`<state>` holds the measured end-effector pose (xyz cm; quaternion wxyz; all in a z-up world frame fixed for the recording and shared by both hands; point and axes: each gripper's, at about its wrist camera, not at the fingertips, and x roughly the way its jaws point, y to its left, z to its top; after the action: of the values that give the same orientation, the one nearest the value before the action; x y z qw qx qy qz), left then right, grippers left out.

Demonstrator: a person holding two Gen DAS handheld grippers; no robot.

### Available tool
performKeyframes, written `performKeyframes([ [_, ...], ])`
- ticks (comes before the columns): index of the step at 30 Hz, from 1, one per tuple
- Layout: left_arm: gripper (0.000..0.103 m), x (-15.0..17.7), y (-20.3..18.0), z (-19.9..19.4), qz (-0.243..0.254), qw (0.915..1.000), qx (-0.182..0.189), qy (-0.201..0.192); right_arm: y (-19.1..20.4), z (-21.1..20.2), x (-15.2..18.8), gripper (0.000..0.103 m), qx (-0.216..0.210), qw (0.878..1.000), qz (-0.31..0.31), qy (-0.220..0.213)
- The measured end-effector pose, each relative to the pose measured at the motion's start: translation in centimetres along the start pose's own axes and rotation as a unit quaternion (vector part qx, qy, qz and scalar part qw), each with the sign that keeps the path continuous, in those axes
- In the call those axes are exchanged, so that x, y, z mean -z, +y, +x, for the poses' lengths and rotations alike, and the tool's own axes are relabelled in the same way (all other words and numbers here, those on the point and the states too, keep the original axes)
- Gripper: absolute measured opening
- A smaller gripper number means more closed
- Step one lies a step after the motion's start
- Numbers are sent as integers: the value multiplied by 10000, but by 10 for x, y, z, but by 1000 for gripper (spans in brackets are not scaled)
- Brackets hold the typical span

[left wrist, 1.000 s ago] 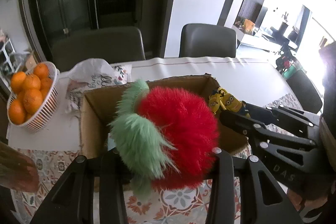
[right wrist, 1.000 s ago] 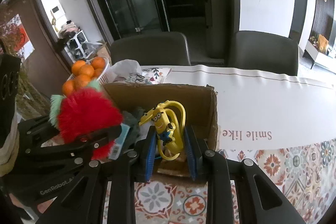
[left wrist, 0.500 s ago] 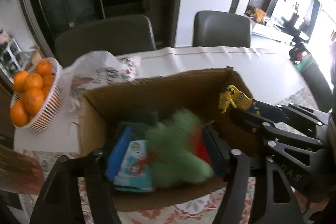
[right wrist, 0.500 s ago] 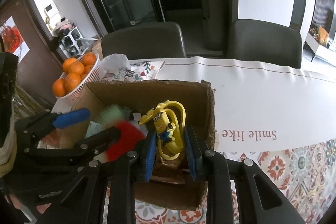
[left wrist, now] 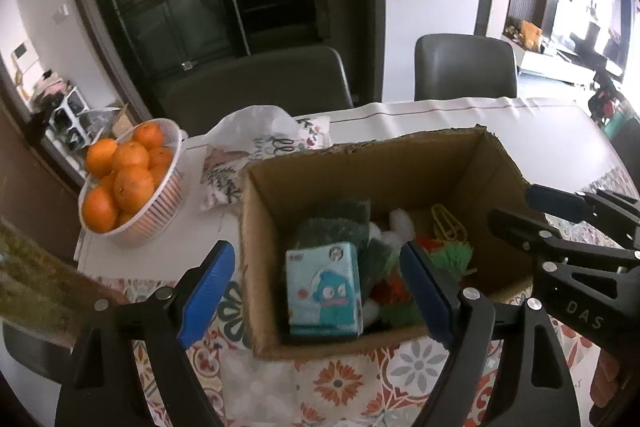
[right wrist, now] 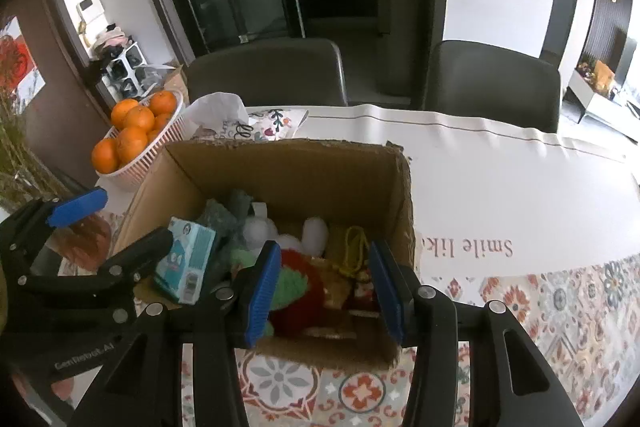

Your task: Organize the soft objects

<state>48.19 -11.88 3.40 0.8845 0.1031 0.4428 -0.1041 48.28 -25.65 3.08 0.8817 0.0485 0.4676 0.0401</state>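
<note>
An open cardboard box (left wrist: 400, 179) stands on the table in front of both grippers. Inside lie a red and green furry plush (left wrist: 452, 255), a yellow minion toy (left wrist: 448, 227), white soft balls (left wrist: 400, 223), a dark green soft piece (left wrist: 336, 223) and a teal cartoon carton (left wrist: 324, 291). My left gripper (left wrist: 316, 259) hovers over the box's near left part, jaws opening wide, nothing between the pads. My right gripper (right wrist: 325, 255) hangs above the plush (right wrist: 304, 283) and the minion toy (right wrist: 352, 251), jaws opening, pads touching neither.
A white basket of oranges (left wrist: 128, 179) sits left of the box, with a printed white bag (left wrist: 256, 143) beside it. Two grey chairs (left wrist: 256, 87) stand behind the table. A white runner (right wrist: 500, 195) covers the table to the right of the box; a patterned cloth (left wrist: 340, 379) lies in front.
My left gripper opened and the red and green plush dropped into the box. My right gripper let go of the yellow minion toy, which now lies in the box.
</note>
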Motion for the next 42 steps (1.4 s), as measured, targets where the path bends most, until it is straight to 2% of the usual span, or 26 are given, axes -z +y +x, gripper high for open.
performKeyframes([
  [7,89,25,3,-32,-181,9997,-11,-148,10,-32,23,48,137,9998,1,-107],
  [11,95,44,3,-59,-294,9989,-92,-345,16,-57,40,48,241,9994,-2,-264],
  [14,101,60,4,-83,-367,9978,-158,-524,20,-76,55,57,298,9988,46,-397],
  [17,103,72,3,-106,-388,9966,-215,-694,25,-97,72,59,344,9978,69,-562],
  [21,103,90,1,-138,-395,9945,-316,-916,29,-123,92,63,372,9968,163,-689],
  [26,103,116,-3,-174,-323,9905,-532,-1223,35,-159,121,71,625,9922,256,-1045],
  [33,103,156,-7,-211,-339,9847,-698,-1558,46,-204,165,76,908,9836,283,-1531],
  [42,103,205,-9,-239,-330,9829,-562,-1720,65,-236,216,79,949,9796,186,-1759],
])
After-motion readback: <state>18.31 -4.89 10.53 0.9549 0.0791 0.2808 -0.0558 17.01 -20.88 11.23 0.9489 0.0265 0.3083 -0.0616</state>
